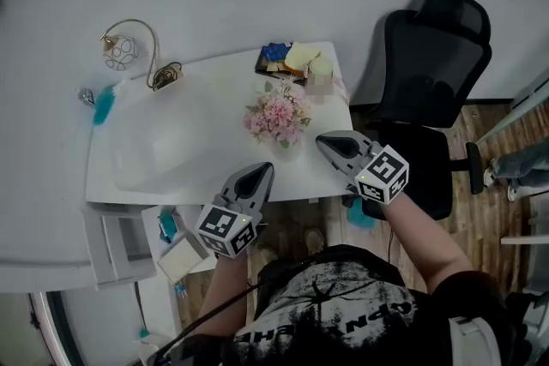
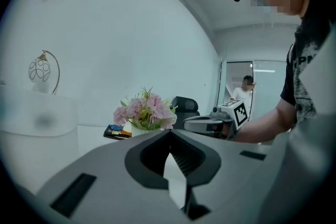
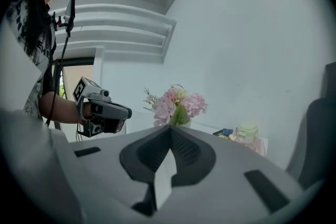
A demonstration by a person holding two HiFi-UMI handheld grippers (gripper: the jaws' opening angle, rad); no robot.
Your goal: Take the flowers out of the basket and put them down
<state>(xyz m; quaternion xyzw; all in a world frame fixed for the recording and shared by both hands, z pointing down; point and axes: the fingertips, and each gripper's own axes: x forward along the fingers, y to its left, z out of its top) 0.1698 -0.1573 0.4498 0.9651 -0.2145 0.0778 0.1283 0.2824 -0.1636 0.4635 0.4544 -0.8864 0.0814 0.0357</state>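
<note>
A bunch of pink flowers (image 1: 277, 116) stands upright in a small white basket (image 1: 286, 152) near the front edge of the white table (image 1: 189, 141). My left gripper (image 1: 261, 173) hovers just in front of and left of it, jaws shut and empty. To the basket's right my right gripper (image 1: 325, 142) is likewise shut on nothing. In the left gripper view the flowers (image 2: 146, 110) rise beyond my shut tips (image 2: 169, 132), with the right gripper (image 2: 207, 124) beside them. The right gripper view shows the flowers (image 3: 177, 105) ahead of its tips (image 3: 170, 127), apart from them.
At the table's back stand a gold arched lamp with a globe (image 1: 129, 51), a pile of books and packets (image 1: 279, 57) and a pale jar (image 1: 320, 69). A black office chair (image 1: 429, 81) stands right of the table. A white drawer unit (image 1: 120, 244) sits front left.
</note>
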